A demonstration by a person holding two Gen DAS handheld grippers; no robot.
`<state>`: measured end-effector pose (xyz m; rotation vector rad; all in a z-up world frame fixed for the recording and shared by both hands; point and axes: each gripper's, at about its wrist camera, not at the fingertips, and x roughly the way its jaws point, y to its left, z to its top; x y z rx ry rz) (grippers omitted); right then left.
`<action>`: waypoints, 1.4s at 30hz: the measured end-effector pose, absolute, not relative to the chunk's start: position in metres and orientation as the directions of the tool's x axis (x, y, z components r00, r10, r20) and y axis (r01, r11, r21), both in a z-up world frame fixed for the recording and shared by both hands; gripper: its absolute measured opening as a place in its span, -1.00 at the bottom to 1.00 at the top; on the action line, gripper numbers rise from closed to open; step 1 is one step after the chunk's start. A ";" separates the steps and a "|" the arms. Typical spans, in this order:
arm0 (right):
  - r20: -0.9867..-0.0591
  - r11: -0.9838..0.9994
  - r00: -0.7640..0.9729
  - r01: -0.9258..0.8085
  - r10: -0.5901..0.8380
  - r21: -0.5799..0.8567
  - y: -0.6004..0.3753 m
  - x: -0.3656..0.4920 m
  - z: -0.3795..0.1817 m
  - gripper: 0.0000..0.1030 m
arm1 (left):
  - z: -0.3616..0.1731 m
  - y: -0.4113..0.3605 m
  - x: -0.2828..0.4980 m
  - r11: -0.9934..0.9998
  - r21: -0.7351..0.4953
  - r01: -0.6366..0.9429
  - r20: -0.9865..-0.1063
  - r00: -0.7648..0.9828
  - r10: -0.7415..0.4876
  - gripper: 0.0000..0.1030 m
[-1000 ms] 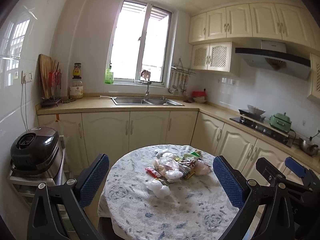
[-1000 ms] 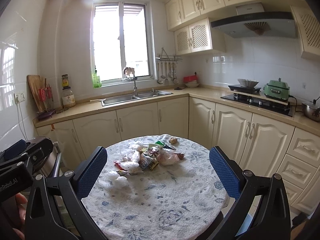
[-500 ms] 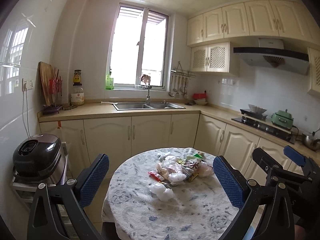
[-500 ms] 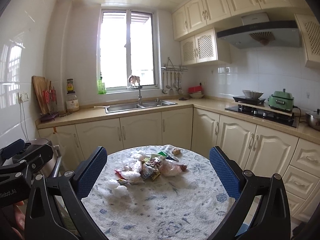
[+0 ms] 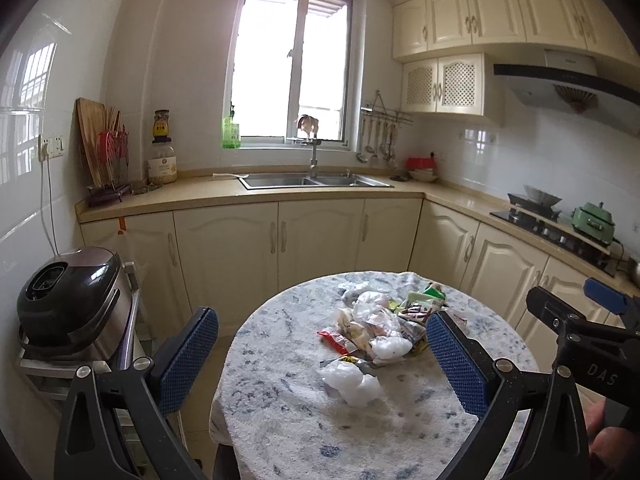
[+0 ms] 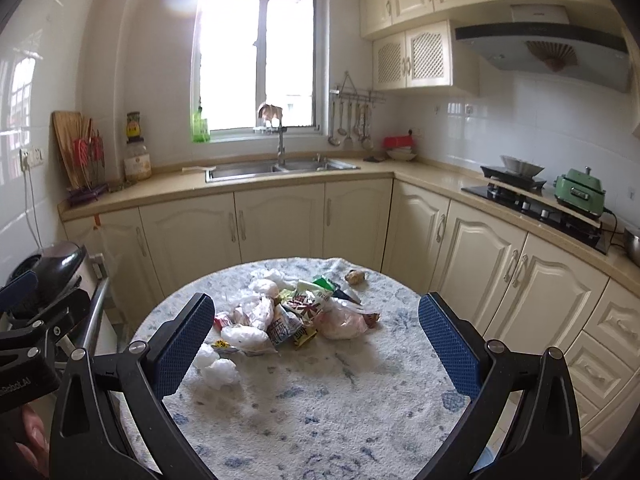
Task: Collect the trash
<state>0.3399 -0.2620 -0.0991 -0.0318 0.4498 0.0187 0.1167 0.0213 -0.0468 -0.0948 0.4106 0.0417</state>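
Note:
A heap of trash (image 5: 380, 328) (image 6: 288, 316), made of snack wrappers, clear plastic bags and crumpled white tissue, lies on a round table with a blue-and-white cloth (image 5: 280, 420) (image 6: 340, 408). A white tissue wad (image 5: 352, 382) (image 6: 218, 368) sits at the near edge of the heap. A small brown scrap (image 6: 355, 277) lies apart at the table's far side. My left gripper (image 5: 320, 356) is open, held above the table short of the heap. My right gripper (image 6: 316, 344) is open too, nothing between its blue pads. Each gripper shows at the edge of the other's view.
A dark rice cooker (image 5: 68, 300) stands on a metal rack left of the table. Cream cabinets and a counter with a sink (image 5: 316, 180) run along the back wall. A stove (image 6: 532, 196) and a green pot (image 6: 580, 192) are on the right counter.
Both views have drawn closer to the table and tilted up slightly, so the heap looks larger. Both grippers stayed open and the trash has not moved.

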 end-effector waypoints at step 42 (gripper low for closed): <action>-0.830 0.995 0.557 0.063 0.028 0.076 -0.324 0.569 -0.275 0.49 | -0.215 0.003 0.360 0.976 -0.211 0.062 -0.800 0.563 -0.208 -0.10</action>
